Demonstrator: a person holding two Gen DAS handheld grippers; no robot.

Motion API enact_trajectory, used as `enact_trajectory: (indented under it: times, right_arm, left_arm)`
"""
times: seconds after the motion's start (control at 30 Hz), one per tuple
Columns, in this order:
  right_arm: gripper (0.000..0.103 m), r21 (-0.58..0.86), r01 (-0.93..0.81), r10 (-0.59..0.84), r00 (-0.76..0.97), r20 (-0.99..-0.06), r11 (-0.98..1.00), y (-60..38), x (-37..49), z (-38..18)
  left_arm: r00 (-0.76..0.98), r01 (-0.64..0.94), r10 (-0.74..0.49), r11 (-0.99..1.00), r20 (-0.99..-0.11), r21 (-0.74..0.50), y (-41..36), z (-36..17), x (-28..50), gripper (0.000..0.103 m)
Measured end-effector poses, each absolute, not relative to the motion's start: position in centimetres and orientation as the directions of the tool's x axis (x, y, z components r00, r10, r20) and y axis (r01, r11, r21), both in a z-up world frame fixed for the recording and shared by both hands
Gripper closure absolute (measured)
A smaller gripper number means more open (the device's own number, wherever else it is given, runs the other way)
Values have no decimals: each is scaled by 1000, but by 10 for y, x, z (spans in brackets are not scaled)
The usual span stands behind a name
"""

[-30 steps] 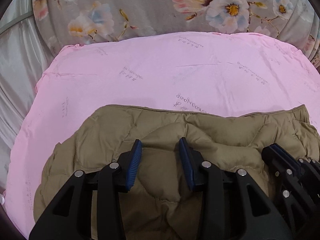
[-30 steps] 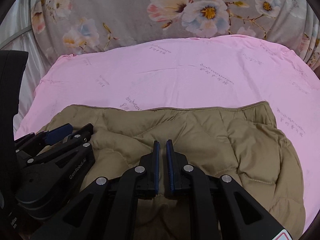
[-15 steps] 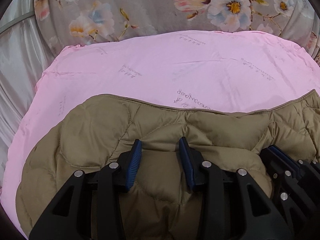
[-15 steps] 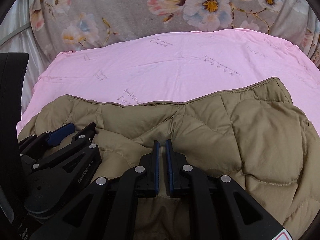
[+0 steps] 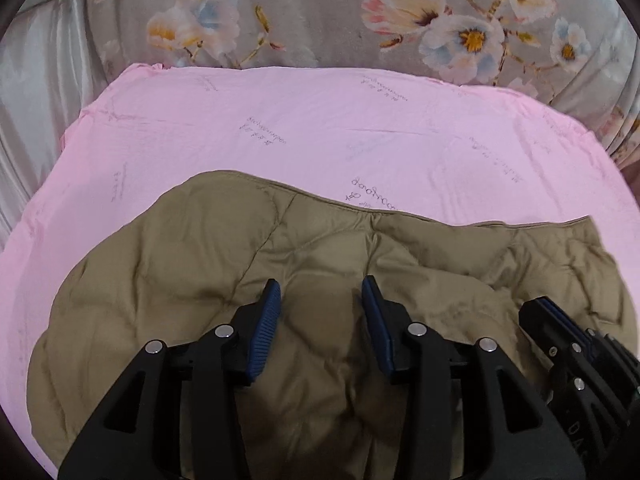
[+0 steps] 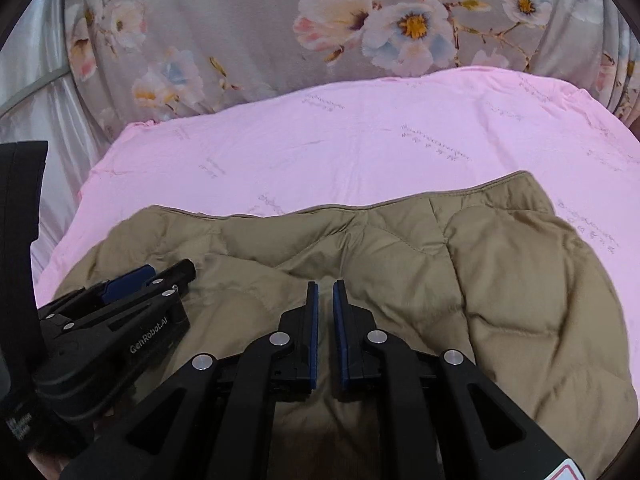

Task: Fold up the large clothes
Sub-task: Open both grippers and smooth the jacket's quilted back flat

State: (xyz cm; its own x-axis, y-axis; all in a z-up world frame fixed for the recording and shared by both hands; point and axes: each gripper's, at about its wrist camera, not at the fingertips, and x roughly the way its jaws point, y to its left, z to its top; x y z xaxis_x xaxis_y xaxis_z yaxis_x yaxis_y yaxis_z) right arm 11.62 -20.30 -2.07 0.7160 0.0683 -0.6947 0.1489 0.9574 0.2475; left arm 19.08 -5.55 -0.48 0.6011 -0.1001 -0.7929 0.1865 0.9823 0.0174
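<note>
my left gripper [image 5: 320,292] is opening above the olive quilted puffer jacket [image 5: 208,264]; my right gripper [image 6: 324,292] sits nearly clenched, gripping nothing, over the pink sheet [image 6: 360,148].

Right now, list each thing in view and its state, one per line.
quilted khaki jacket: folded, puffy, lying on the sheet.
pink sheet: spread flat, lightly creased.
left gripper: fingers apart and opening, jacket fabric between them.
right gripper: fingers nearly together, narrow gap showing.

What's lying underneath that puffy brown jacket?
The brown quilted jacket lies on a pink sheet with faint printed writing. Whatever is beneath the jacket's middle stays hidden by it.
</note>
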Motion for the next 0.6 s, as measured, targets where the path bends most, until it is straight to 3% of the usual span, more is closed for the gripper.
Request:
enact_trajectory:
  times: [0.3, 0.6]
  right_arm:
    - [91, 177, 98, 53, 717, -695, 979, -170, 67, -30]
    - [91, 189, 101, 67, 693, -718, 977, -172, 69, -36]
  left_arm:
    - [647, 204, -70, 975, -760, 83, -43, -3, 124, 54]
    - [693, 197, -16, 966, -721, 169, -52, -19, 111, 53]
